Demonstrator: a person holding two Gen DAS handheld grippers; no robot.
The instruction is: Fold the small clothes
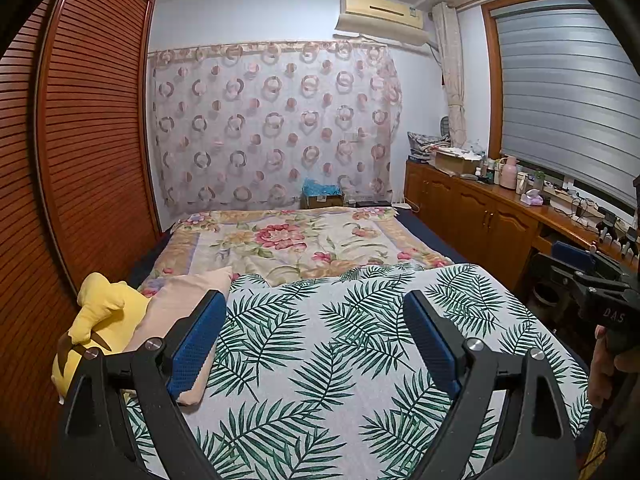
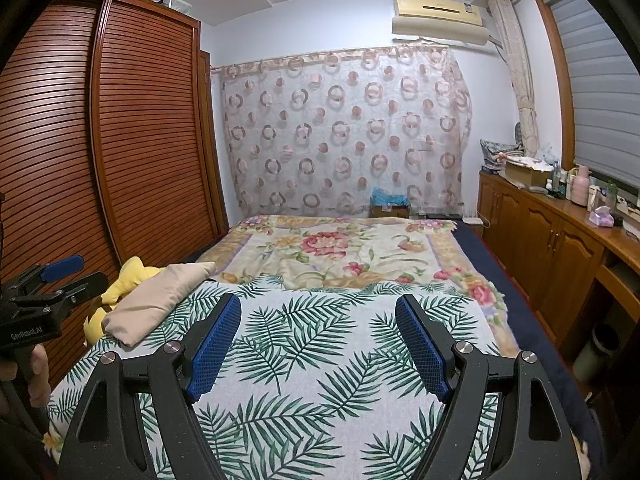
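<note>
A peach-beige garment (image 1: 180, 296) (image 2: 160, 292) lies bunched at the left edge of a white cloth printed with green palm leaves (image 1: 320, 360) (image 2: 320, 360), which is spread flat over the near end of the bed. My left gripper (image 1: 316, 300) hovers open above the leaf cloth, and its left finger overlaps the beige garment in the left wrist view. My right gripper (image 2: 318, 300) is open over the same cloth, further right. Nothing sits between either pair of blue pads. Each gripper shows at the other view's edge, the left gripper (image 2: 76, 274) and the right gripper (image 1: 584, 268).
A yellow plush toy (image 1: 104, 312) (image 2: 128, 276) rests left of the garment, against a slatted wooden wardrobe (image 1: 92, 140). A floral blanket (image 1: 288, 240) covers the far half of the bed. A wooden cabinet (image 1: 480, 216) with bottles and boxes runs along the right wall.
</note>
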